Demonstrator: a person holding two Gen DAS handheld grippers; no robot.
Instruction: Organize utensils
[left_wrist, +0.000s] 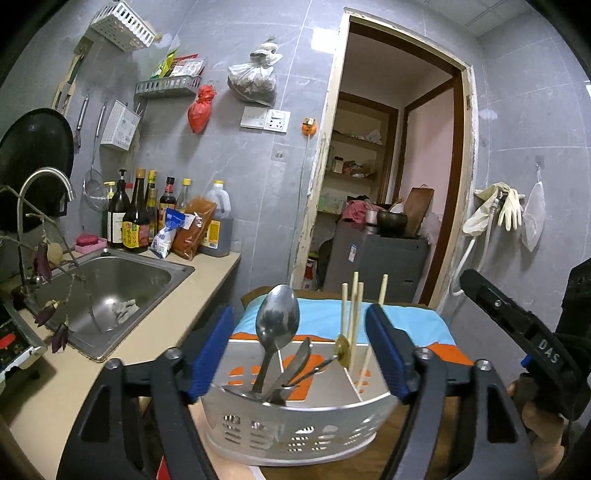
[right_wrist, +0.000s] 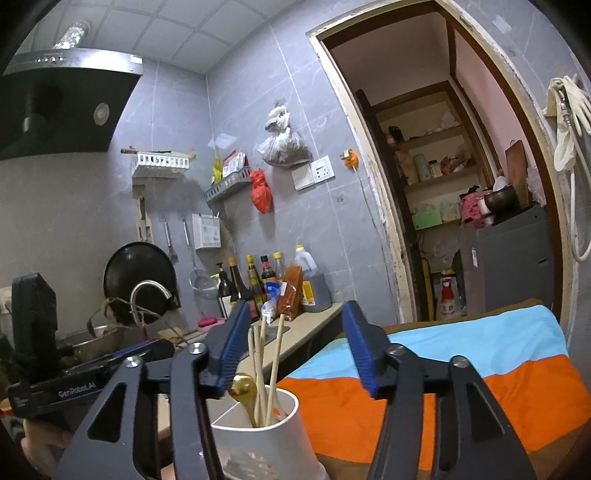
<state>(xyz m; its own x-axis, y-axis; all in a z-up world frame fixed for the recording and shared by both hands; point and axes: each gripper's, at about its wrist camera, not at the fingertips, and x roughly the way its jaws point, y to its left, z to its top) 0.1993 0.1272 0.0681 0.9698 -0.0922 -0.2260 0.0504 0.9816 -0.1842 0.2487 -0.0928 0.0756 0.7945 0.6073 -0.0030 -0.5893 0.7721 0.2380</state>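
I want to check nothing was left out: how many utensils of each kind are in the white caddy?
In the white caddy:
Chopsticks: 4
Large steel spoon: 1
Small gold spoon: 1
Other steel pieces, partly hidden: at least 2
Total: at least 8

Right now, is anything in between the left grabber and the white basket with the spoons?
Nothing visible. The left gripper is open, and the white basket sits right between its blue pads, with the big spoon and chopsticks standing inside it.
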